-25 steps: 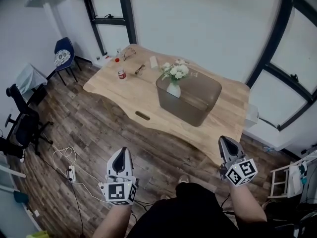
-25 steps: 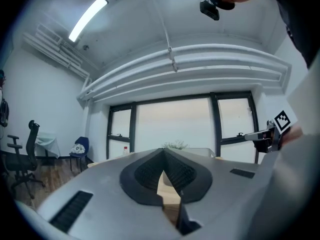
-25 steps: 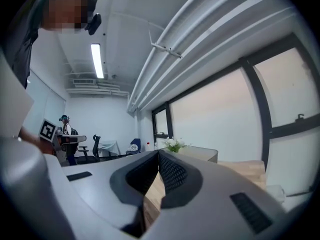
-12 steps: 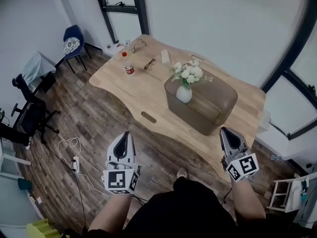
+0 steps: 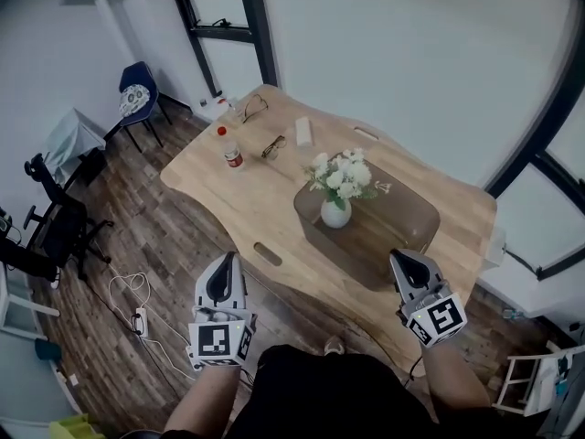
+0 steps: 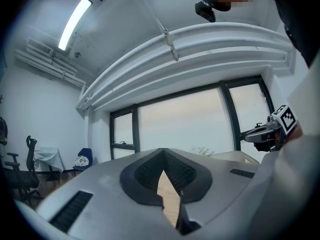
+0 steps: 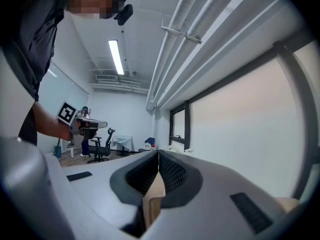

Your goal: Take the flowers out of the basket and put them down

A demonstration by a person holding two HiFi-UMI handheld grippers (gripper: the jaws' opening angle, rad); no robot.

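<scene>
Your 2 grippers, left and right, are closed and hold nothing. The flowers stand in a vase inside the basket on the table.

My left gripper and right gripper are pale grey. Their fingers are lined with black, finely dotted pads, and each gripper's cube bears black-and-white square markers. The flowers are white and cream with green leaves, their vase is plain white, the basket is a smoky, see-through brown, and the counter is light, wood-grained tan. The floor is dark brown planks, the chair is blue, and the small bottle has a red cap.
</scene>
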